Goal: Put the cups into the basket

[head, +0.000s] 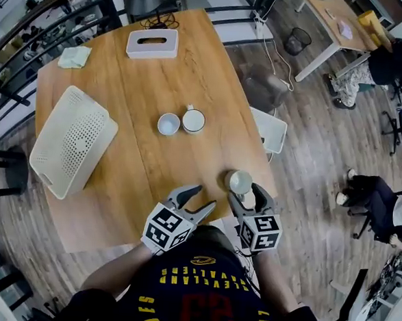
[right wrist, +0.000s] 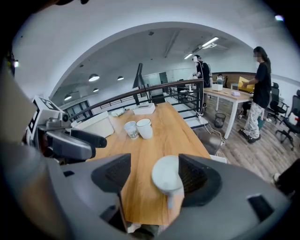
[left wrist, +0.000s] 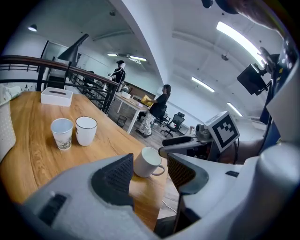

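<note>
I am holding the left tongs (head: 205, 196) spread at the tabletop's (head: 213, 88) near edge and the right tongs (right wrist: 154, 174) spread around a white mug (right wrist: 165, 177).

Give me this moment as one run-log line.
left gripper open, empty | right gripper open around mug at table edge | patterned cup, second mug mid-table | basket: no cups

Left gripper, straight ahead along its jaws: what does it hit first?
Most likely the white mug: it sits in line with the gap between the open jaws of the left gripper, with the right gripper open around it. How far off is unclear.
</note>
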Action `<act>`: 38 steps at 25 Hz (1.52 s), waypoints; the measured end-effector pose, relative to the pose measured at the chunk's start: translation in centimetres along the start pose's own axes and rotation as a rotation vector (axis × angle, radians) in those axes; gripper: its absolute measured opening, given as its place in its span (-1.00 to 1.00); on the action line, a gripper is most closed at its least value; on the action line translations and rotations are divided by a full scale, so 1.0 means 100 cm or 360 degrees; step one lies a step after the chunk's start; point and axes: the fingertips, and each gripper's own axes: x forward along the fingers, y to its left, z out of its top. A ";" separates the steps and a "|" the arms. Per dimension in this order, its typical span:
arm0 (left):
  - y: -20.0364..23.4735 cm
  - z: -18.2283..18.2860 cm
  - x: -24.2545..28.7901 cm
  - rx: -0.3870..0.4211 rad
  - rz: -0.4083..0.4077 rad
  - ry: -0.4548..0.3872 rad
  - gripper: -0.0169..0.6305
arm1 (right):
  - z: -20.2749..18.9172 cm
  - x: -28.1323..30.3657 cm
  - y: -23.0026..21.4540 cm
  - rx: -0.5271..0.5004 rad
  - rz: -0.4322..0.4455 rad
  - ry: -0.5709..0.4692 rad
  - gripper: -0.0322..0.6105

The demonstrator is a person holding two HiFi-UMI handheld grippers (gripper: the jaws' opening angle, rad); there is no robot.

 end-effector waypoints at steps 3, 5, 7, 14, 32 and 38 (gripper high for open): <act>-0.002 -0.006 0.022 0.0004 -0.0030 0.0051 -0.22 | -0.010 0.011 -0.012 -0.0014 0.0017 0.0077 0.03; -0.003 -0.009 0.035 0.0008 -0.0045 0.0079 -0.22 | -0.016 0.016 -0.019 -0.0020 0.0022 0.0115 0.03; -0.004 -0.010 0.046 0.0005 -0.0054 0.0098 -0.22 | -0.020 0.020 -0.022 -0.0039 0.0027 0.0147 0.05; 0.002 -0.022 0.057 -0.0076 -0.0040 0.0145 -0.22 | -0.038 0.041 -0.027 -0.0129 0.0041 0.0292 0.26; 0.028 -0.031 0.038 -0.0192 0.0121 0.0136 -0.22 | -0.043 0.066 -0.026 -0.0381 0.0070 0.0374 0.26; 0.035 -0.028 0.020 -0.0197 0.0185 0.0089 -0.22 | -0.036 0.065 -0.021 -0.0390 0.0085 0.0367 0.26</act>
